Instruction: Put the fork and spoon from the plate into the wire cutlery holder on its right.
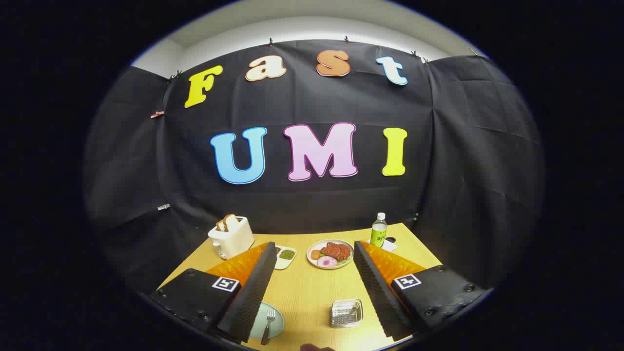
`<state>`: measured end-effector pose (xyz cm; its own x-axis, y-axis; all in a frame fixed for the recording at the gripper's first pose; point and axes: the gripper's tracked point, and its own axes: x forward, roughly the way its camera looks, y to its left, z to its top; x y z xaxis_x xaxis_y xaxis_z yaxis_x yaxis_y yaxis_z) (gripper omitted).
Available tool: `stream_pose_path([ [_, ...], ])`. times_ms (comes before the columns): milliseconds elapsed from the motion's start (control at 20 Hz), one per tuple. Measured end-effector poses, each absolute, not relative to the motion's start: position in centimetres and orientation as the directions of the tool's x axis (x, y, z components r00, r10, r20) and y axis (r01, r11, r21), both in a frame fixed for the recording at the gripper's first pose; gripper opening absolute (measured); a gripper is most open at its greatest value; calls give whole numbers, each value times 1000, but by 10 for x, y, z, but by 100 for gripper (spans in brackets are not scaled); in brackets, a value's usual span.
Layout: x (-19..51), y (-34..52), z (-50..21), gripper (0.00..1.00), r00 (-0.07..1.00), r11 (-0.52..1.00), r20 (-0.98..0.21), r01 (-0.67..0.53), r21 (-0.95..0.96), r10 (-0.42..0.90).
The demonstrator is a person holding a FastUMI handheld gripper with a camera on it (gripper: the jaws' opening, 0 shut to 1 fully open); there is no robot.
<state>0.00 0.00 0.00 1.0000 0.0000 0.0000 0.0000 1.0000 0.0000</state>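
A pale green plate [274, 319] lies on the yellow table close below me, partly hidden by my left finger. A fork [268, 325] lies on it, tines pointing away; the spoon is hidden from me. The wire cutlery holder [346, 312] stands to the plate's right, nearer my right finger, and holds nothing. My gripper [316, 247] hovers high above the table and is open, its fingers wide apart with nothing between them.
Beyond the fingers stand a white toaster [230, 237] with bread in it, a small white dish [285, 256] with green bits, a plate of food [330, 253] and a green-labelled bottle [378, 229]. The booth's wall rises behind the table's far edge.
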Motion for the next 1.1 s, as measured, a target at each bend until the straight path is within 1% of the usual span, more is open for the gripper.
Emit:
stream_pose_path([
  [350,12,3,-6,99,999,999,-35,6,38,-5],
  [550,16,-4,-7,99,999,999,-25,38,19,-38],
  [800,20,-6,-19,99,996,997,-50,74,10,-73],
  [900,23,-2,-32,99,995,997,-72,74,-6,-74],
  [1000,27,2,-53,99,990,996,-121,72,-46,-77],
  [1100,30,19,-72,99,984,997,-171,34,-68,-45],
])
